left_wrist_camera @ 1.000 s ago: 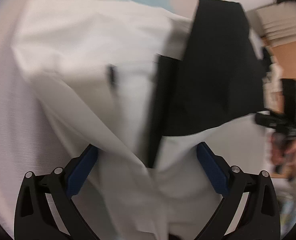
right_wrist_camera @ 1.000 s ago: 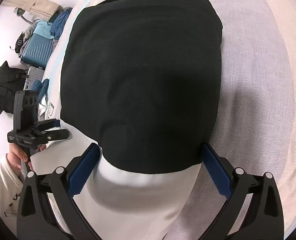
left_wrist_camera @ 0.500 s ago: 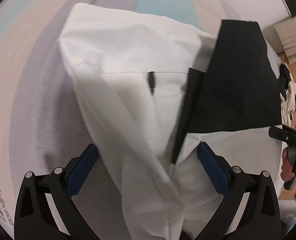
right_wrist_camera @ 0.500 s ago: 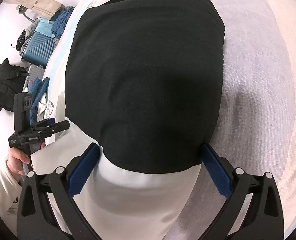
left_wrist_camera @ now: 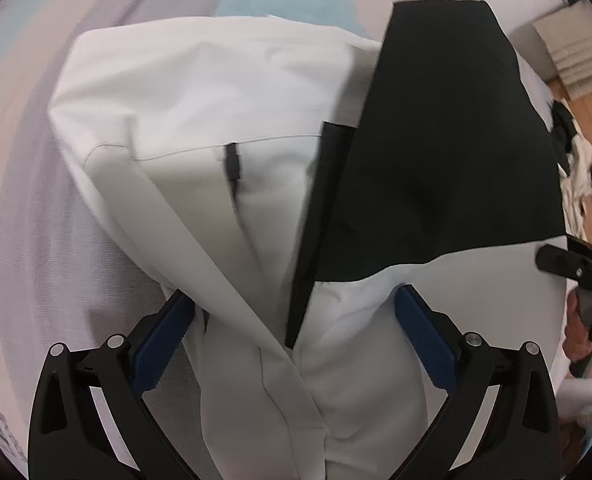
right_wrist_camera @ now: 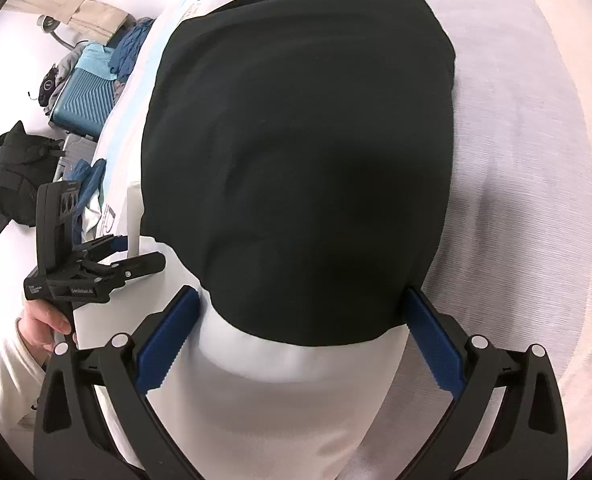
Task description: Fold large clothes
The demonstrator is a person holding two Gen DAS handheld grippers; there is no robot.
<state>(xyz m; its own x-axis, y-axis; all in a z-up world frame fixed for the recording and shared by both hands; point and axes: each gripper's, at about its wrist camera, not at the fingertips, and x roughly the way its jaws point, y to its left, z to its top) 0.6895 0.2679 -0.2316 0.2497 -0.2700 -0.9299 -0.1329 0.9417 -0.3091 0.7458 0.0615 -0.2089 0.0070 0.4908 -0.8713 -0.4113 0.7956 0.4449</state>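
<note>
Slipping is the main risk here: in both wrist views the garment (left_wrist_camera: 224,128) runs down between wide-spread blue pads and out of sight below the frame, so I cannot tell whether the left hand-held gripper (left_wrist_camera: 296,312) or the right hand-held gripper (right_wrist_camera: 302,314) pinches it lower down. If either hold is shallow, the smooth white cloth could slide free and the fold would collapse. Uneven tension between the two sides could also skew the crease or drag the whole piece across the bed sheet (right_wrist_camera: 516,160).

Nearest the left pads, the white fabric looks thin and matte, gathered into long soft ridges with a stitched seam and a small black loop (left_wrist_camera: 232,162). Beyond, a black panel (right_wrist_camera: 296,152) lies over the white part, dense and light-absorbing, rounded on the right view, sharper-cornered on the left. The garment rests on the bed, whose sheet is finely ribbed with pastel bands. Farther off stand a blue ridged suitcase (right_wrist_camera: 84,100) and a black backpack (right_wrist_camera: 14,176).
</note>
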